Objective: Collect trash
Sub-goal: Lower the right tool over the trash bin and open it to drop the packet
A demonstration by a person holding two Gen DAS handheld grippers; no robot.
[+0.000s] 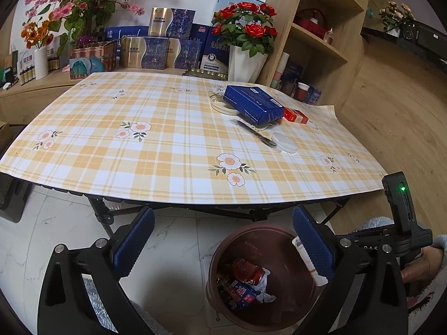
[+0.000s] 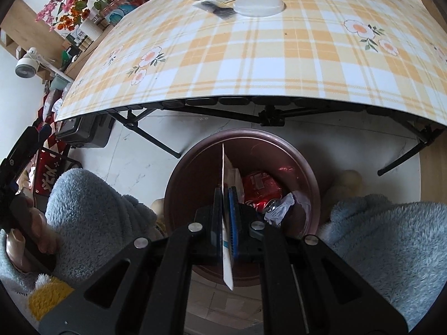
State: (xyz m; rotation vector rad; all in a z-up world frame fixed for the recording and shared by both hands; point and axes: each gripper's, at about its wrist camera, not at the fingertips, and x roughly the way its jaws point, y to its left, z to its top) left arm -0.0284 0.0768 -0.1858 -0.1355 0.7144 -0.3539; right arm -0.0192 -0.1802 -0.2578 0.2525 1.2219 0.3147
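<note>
The right gripper (image 2: 224, 212) is clamped on a flattened white tube (image 2: 226, 251) directly over the brown bin (image 2: 304, 164), pads gripping its flat midsection; it looks light, soft and slightly slippery, so that broad middle seems the safest hold. Its long axis runs along the fingers, 1 end aimed down at the crushed red can (image 2: 259, 189) in the bin. The left gripper (image 1: 223, 245) hangs open and empty beside the bin; beyond it a blue box (image 1: 251, 103) lies on the table (image 1: 139, 173).
</note>
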